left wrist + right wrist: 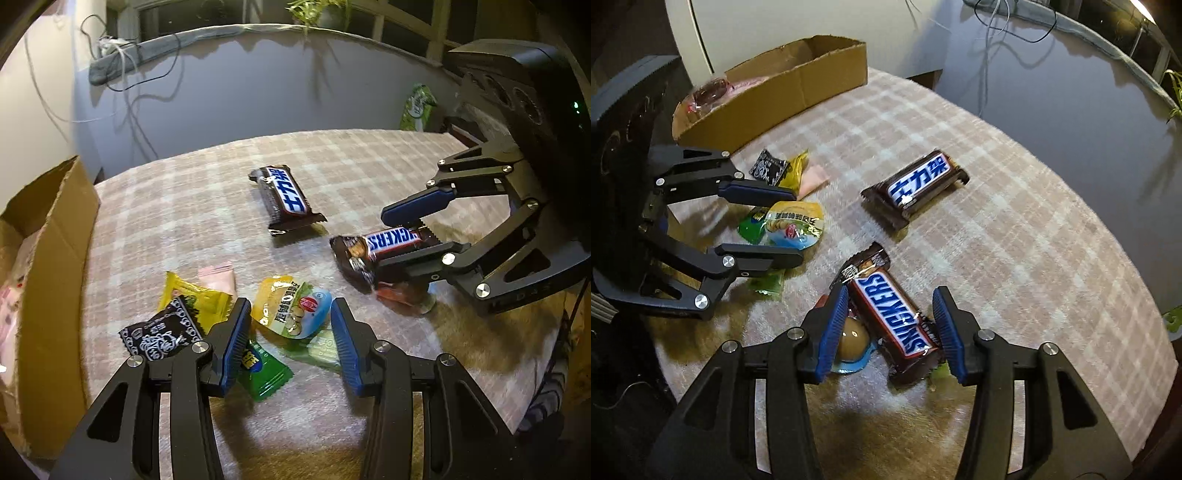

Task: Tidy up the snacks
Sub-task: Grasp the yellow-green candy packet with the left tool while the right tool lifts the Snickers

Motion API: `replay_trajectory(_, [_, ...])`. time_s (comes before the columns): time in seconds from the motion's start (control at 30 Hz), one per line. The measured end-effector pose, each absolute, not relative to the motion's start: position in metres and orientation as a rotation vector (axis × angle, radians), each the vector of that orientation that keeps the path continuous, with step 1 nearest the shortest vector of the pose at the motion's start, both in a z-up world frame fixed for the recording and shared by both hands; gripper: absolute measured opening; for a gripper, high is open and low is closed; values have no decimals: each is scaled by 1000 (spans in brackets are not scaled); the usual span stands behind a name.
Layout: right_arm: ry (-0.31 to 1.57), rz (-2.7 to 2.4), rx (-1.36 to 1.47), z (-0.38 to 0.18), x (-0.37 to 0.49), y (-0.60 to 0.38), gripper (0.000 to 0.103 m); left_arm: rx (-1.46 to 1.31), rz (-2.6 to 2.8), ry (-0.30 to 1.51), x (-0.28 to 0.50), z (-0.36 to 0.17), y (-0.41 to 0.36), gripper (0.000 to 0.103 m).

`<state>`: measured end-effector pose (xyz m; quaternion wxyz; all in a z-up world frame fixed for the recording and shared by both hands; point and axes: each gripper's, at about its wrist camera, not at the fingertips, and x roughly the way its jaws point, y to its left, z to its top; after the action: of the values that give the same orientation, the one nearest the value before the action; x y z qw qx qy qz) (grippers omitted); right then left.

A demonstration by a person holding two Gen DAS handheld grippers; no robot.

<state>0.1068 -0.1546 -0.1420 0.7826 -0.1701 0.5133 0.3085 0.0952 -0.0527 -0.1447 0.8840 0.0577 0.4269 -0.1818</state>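
My left gripper is shut on a yellow and blue jelly cup, pads against both its edges, above a heap of small sweets. In the right wrist view the left gripper holds that jelly cup just off the cloth. My right gripper stands open around a Snickers bar that lies on the table; a gap shows at the right pad. From the left wrist view the right gripper straddles the Snickers bar. A brown bar with Chinese lettering lies further out.
A cardboard box with pink packets inside sits at the table's far left edge. Black, yellow, pink and green sweets lie by the left gripper. A brown jelly cup sits beside the Snickers. A checked cloth covers the round table.
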Motion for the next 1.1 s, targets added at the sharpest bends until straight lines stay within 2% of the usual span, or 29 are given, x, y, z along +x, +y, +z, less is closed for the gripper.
replay_trajectory(0.17, [1135, 621, -346, -150, 110, -170, 49, 143, -390, 890, 97, -146, -59, 44])
replay_trajectory(0.4, [1130, 586, -292, -147, 112, -185, 31, 177, -395, 883, 99, -146, -65, 42])
replay_trajectory(0.57, [1118, 566, -253, -146, 111, -190, 30, 156, -386, 878, 99, -144, -62, 38])
replay_trajectory(1.1, [1029, 510, -166, -110, 107, -197, 30, -22, -370, 764, 83, -105, -36, 38])
